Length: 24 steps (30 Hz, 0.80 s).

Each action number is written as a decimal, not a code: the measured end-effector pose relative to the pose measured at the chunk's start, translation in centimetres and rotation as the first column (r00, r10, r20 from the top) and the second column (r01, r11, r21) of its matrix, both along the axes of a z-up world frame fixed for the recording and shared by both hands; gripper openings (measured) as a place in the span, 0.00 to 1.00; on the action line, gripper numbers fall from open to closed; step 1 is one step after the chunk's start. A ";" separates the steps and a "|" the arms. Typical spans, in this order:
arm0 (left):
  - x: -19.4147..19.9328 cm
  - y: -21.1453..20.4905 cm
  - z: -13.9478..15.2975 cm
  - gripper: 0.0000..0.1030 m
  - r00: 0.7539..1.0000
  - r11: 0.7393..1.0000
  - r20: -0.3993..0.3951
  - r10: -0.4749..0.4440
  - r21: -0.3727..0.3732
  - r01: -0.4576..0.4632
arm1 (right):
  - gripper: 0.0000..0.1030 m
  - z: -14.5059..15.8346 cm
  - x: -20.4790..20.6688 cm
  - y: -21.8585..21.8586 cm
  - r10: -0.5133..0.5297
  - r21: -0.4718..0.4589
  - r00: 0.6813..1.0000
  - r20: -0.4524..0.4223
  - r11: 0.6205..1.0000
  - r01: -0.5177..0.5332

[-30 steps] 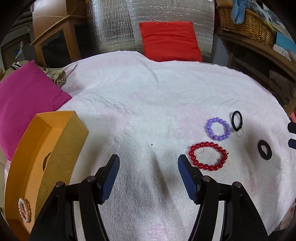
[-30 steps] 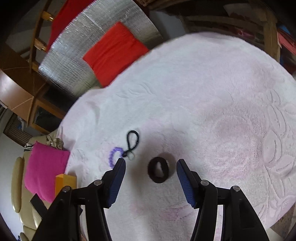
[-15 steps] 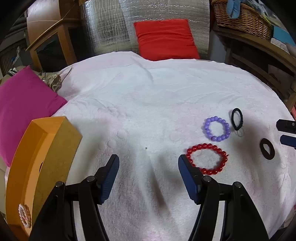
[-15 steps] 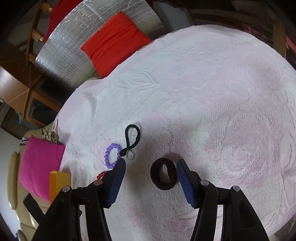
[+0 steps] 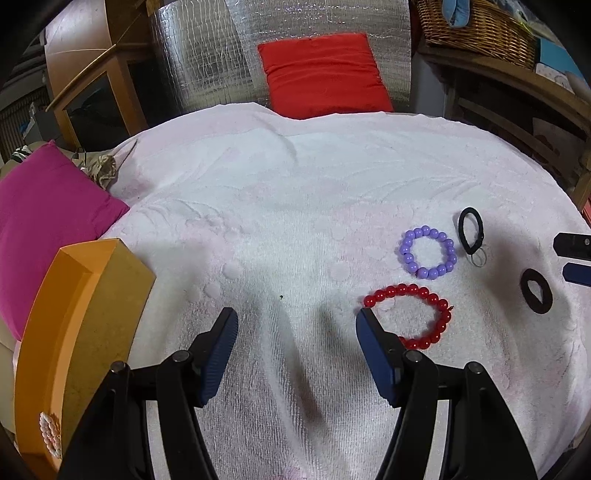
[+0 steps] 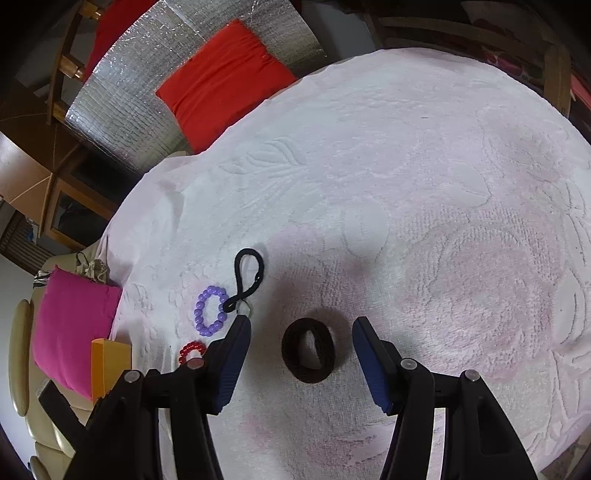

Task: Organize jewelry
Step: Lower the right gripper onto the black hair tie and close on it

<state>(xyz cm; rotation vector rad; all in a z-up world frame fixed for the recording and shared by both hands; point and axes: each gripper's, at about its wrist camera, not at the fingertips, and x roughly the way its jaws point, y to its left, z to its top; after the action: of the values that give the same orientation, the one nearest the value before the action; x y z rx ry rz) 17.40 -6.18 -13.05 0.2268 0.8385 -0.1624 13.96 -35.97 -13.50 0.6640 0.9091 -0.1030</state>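
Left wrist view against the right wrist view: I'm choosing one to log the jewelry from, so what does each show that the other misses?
Only the left wrist view shows the pearl bracelet on the orange box, the wicker basket and the whole red bead bracelet. Only the right wrist view shows the thick black hair tie lying between the open right tongs. Both show the purple bead bracelet, the thin black hair tie, the white towel and the red cushion.

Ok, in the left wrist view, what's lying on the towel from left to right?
orange box → red bead bracelet → purple bead bracelet → thin black hair tie → thick black scrunchie → right gripper at the edge.
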 end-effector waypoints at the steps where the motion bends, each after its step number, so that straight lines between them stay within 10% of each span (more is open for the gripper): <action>1: 0.1 0.0 -0.1 0.65 1.000 1.000 -0.002 0.000 0.002 0.000 | 0.59 -0.1 0.0 -0.1 -0.001 0.002 1.000 -0.002 1.000 0.001; 24: 1.9 0.5 -1.2 0.65 0.997 0.998 -0.072 -0.005 -0.055 0.001 | 0.59 -0.4 -0.4 -0.9 0.011 0.025 1.000 -0.023 1.000 -0.010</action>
<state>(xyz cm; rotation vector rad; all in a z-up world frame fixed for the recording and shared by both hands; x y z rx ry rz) 19.32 -5.70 -14.27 0.1710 0.9040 -0.1972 13.53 -36.90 -13.90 0.6819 0.9371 -0.0907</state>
